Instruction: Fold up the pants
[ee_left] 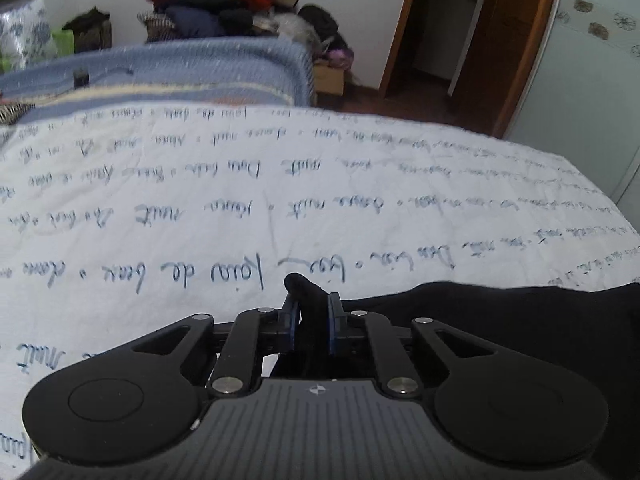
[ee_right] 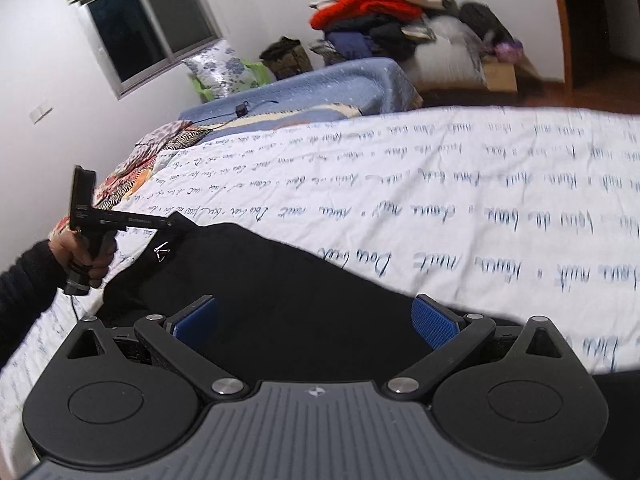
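Pants pinched on the left, right gripper spread above them.

I find the left gripper [ee_left: 311, 320] clenched on a bunched fold of the black pants [ee_left: 500, 320], its blue pads [ee_left: 331, 328] pressed against the cloth. My right gripper [ee_right: 316, 320] stands released, fingers wide apart over the dark fabric. The pants [ee_right: 260, 292] lie along the near edge of the bed [ee_right: 440, 200], on a white cover printed with blue script. A clothes pile [ee_right: 380, 12] sits by the far wall.
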Tool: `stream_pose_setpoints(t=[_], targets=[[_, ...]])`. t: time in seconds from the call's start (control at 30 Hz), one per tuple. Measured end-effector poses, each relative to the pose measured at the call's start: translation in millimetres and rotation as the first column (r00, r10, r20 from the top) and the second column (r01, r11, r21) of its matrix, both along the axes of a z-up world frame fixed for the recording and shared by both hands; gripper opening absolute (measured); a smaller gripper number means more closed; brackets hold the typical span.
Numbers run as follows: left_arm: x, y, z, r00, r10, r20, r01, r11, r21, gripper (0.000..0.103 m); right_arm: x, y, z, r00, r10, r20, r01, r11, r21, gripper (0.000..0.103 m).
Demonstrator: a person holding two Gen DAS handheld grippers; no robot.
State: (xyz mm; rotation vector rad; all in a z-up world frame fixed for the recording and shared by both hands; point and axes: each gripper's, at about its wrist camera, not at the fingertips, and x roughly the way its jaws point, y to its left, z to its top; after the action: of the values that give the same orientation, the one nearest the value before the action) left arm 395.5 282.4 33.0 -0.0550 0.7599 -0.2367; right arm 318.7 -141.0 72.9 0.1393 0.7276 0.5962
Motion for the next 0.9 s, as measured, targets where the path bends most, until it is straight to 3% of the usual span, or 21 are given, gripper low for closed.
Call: stream_pose_setpoints(t=[0.1,0.2,0.37,0.53,0.7,0.77,0.8,0.83,0.9], targets=[[-20.9,0.9,19.4,0.996,0.008,0.086,-0.006,1.0,-0.027,0.012,7.3,3.7,-1.6,0.994,0.091,0.059,-0.084,0.991,-0.109,0.103],[-47.5,-9.3,37.6,0.979,-0.005,0.201,0.012,0.999,-0.033,0.009,20.2,9.2,-7.0,0.986,0.153,0.06,-0.137,0.969,-0.205,0.103],[-101.5,-31.4,63.1,0.911,-0.02,0.412,0.041,0.998,-0.041,0.008,43.5,15.8,-17.0,0.977,0.214,0.016,-0.201,0.94,-0.274,0.103],[-134.5,-25.1,76.1,0.87,-0.025,0.492,0.092,0.989,-0.114,0.008,67.0,24.2,-33.0,0.963,0.261,-0.074,-0.271,0.911,-0.311,0.103],[-152.2,-11.4,78.0,0.838,-0.005,0.546,0.114,0.979,-0.166,0.008,84.2,32.8,-48.1,0.94,0.306,-0.151,-0.339,0.893,-0.297,0.103],[-155.3,-5.6,75.8,0.836,0.005,0.549,0.122,0.973,-0.194,0.008,91.4,32.0,-49.6,0.931,0.318,-0.182,-0.357,0.898,-0.256,0.102],[-156.9,-3.5,74.9,0.837,0.01,0.548,0.123,0.971,-0.204,0.008,95.8,29.9,-49.9,0.924,0.324,-0.204,-0.365,0.906,-0.215,0.089],[-157.9,-2.4,74.1,0.838,0.011,0.546,0.123,0.97,-0.209,0.008,99.8,28.3,-49.6,0.915,0.333,-0.227,-0.375,0.91,-0.176,0.058],[-161.6,-1.0,72.3,0.841,0.017,0.541,0.112,0.972,-0.205,0.008,104.0,26.6,-47.8,0.911,0.327,-0.253,-0.37,0.918,-0.145,0.031]])
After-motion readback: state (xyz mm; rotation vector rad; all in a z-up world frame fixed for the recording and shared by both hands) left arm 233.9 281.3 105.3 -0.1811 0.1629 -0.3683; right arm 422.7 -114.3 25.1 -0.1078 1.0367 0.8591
